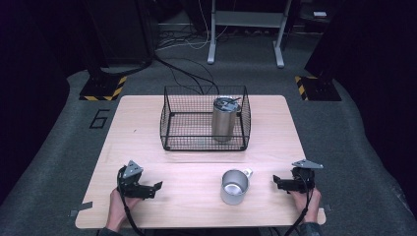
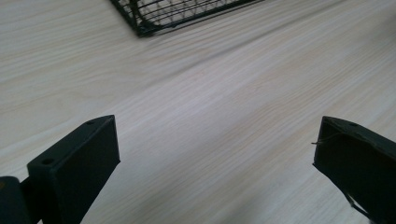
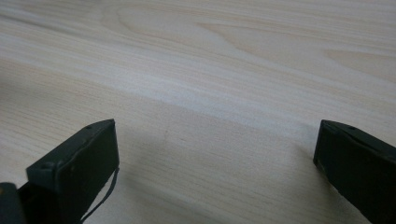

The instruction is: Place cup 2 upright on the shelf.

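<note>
We are resting both grippers low on the bench (image 1: 147,147), with the steel mug (image 1: 234,187) standing upright near the front edge, between them but closer to the right gripper (image 1: 279,183). The right gripper's fingers (image 3: 74,168) are standing wide apart with nothing between them, and the left gripper (image 1: 156,187) is likewise spread open and empty over bare wood.

To take the mug well, we are judging that the right gripper should come in level from the side, closing across the body below the rim, keeping clear of the small handle at its far right side so the mug does not twist or tip.

The wire basket (image 1: 169,118) is sitting at the middle of the bench, well beyond the mug. Inside it, a tall steel tumbler (image 1: 224,120) with a lid is standing upright toward the right end; the left part looks free. The mug itself appears empty.
</note>
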`<state>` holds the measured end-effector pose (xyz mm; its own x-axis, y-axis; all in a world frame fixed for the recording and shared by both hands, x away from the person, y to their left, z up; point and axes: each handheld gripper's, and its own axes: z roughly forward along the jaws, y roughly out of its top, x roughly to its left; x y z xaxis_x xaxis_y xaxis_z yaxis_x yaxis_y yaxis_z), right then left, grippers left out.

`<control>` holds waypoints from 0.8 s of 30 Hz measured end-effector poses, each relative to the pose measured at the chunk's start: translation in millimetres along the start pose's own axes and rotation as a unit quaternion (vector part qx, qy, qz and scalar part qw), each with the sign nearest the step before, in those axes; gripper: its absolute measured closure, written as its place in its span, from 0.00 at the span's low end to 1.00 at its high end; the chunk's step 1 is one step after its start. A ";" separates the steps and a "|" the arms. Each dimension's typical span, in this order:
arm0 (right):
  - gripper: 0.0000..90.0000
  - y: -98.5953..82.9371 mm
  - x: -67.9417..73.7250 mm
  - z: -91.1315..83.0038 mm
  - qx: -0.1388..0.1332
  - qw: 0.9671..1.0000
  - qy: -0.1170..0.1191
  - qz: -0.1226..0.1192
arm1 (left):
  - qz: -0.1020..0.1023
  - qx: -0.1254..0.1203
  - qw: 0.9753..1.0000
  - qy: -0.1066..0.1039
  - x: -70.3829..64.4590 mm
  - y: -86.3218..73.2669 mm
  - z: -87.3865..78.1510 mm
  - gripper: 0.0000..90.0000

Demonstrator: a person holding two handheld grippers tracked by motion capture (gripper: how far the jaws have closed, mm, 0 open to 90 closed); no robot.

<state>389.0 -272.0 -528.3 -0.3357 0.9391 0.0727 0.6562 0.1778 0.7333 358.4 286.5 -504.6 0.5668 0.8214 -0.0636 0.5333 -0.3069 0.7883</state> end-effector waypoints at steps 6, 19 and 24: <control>0.00 0.1 0.0 0.6 0.003 1.000 -0.004 0.001 | 0.026 0.002 0.999 -0.019 -12.8 7.9 5.7 0.00; 0.00 0.5 4.9 3.5 0.009 0.999 -0.033 -0.012 | 0.059 -0.015 0.995 -0.074 -46.7 32.6 18.7 0.00; 0.00 0.1 5.1 3.3 0.009 0.999 -0.033 -0.014 | 0.070 -0.023 0.993 -0.097 -59.4 40.3 23.4 0.00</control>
<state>389.6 -266.2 -530.1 -0.3085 0.9512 0.0070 0.6599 0.2087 0.7218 360.9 214.1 -483.4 0.7464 0.6624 -0.0641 0.4137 -0.3864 0.8243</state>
